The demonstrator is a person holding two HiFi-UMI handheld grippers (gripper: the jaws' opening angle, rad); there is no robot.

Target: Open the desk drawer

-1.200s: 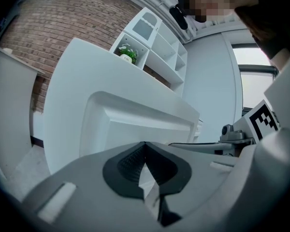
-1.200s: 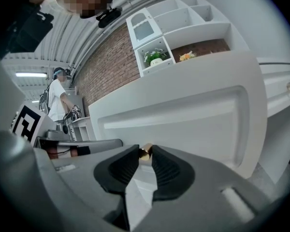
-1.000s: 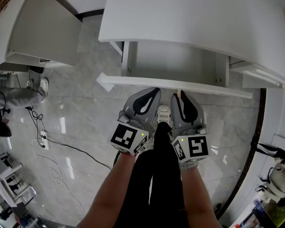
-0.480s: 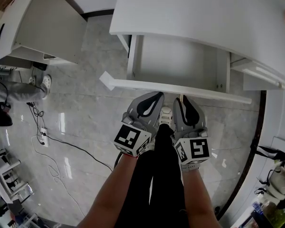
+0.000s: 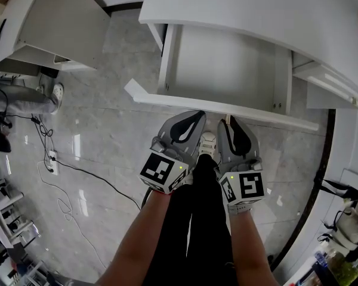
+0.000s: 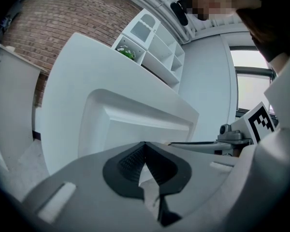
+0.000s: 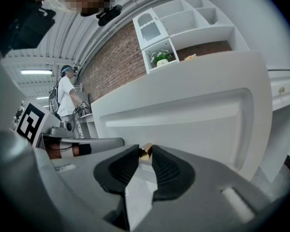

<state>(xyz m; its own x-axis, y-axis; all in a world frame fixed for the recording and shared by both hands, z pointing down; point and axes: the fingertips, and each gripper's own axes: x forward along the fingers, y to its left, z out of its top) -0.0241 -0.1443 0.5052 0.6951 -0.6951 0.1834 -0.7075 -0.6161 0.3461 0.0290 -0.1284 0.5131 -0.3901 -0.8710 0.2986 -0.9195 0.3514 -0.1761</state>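
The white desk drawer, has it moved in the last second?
Yes. The white desk drawer has slid further out from under the white desktop, toward the person, with the right hand-held gripper clamped on its small brass knob.

An office-like workroom: white desks [image 5: 256, 11], wall shelves [image 7: 183, 18], a brick wall [image 7: 116, 66], cables [image 5: 77, 171] trailing over glossy floor tiles [image 5: 107, 130].

The head view looks steeply down from above the person onto the open white desk drawer [image 5: 227, 64] and the backs of the left gripper [image 5: 194, 117] and the right gripper [image 5: 228, 123]. Each gripper view looks along its own jaws, very near to the drawer's front. Both share this front and the white wall shelf [image 6: 152, 37] behind it. The right gripper view has the small brass-coloured round knob [image 7: 145, 152] just before it.
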